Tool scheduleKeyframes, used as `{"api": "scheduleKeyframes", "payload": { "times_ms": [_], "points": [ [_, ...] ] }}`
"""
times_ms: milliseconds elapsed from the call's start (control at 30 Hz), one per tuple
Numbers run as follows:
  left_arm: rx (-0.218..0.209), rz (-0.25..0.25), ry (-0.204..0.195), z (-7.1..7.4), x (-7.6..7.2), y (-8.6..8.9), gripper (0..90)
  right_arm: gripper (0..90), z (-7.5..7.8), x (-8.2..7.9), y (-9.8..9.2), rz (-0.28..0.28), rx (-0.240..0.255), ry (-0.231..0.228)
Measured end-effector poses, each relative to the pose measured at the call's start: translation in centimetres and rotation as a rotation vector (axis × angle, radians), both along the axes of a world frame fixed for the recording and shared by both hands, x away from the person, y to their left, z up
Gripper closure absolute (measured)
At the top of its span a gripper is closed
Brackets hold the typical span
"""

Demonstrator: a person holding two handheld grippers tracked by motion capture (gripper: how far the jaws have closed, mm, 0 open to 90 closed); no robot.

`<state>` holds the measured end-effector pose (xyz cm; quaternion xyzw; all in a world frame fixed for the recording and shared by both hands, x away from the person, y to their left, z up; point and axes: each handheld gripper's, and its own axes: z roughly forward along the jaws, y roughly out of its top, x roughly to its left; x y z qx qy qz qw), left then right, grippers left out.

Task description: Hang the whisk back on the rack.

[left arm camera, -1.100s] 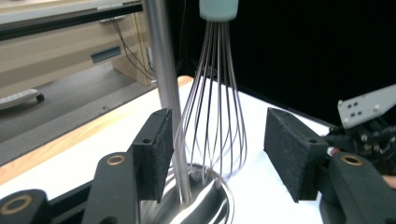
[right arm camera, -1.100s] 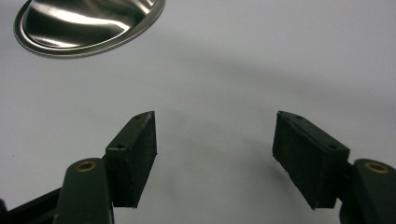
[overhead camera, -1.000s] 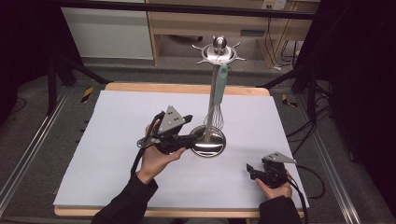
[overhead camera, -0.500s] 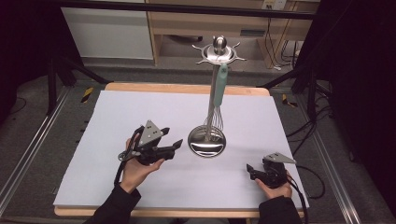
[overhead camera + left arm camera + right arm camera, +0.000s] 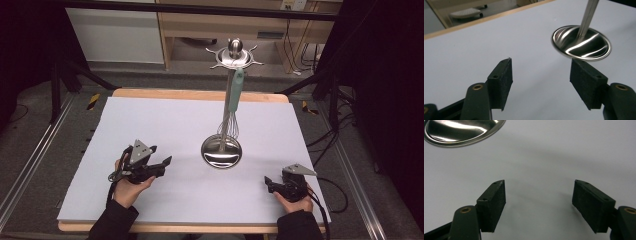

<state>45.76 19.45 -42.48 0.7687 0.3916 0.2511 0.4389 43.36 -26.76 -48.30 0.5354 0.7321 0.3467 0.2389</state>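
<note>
White sheeting covers the wooden table (image 5: 200, 94), and both grippers sit near its front edge. The left gripper (image 5: 161, 163) is held low over the sheet towards the front left corner, its cable looping under the hand (image 5: 127, 187). In the left gripper view its black pads (image 5: 502, 81) stand spread with bare sheet between them; the jaws have just been opening, and nothing lies in the gap. The right gripper (image 5: 268, 183) rests close to the front right corner, pointing left across the sheet, with a grey three-cornered plate (image 5: 298, 170) on top. In the right gripper view its pads (image 5: 494, 202) are also apart over empty sheet; these jaws too have just been opening, with nothing between them.

Farther in, near the middle of the table and between the two grippers, stands a steel utensil stand (image 5: 221, 151) with a round dished base and a thin upright pole. A whisk (image 5: 232, 107) with a pale green handle hangs from the stand's spiked top ring, its wires close beside the pole above the base. Nothing lies between either gripper and the stand.

Beyond the back edge, a wooden shelf unit (image 5: 220, 25) and a black frame bar (image 5: 200, 10) stand.
</note>
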Motion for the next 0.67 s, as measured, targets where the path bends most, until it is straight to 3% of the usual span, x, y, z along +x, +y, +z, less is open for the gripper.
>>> {"api": "scheduleKeyframes", "payload": {
  "times_ms": [400, 667],
  "points": [
    [0.042, 0.177, 0.091, -4.0, 0.9, 5.6, 25.9, 21.8, -0.1, -0.1, -0.1, -0.021, -0.016, -0.004],
    [0.027, 0.222, 0.102, -4.2, 1.3, 7.6, 24.9, 19.6, 0.1, -0.1, -0.5, -0.046, -0.008, -0.013]
  ]
}}
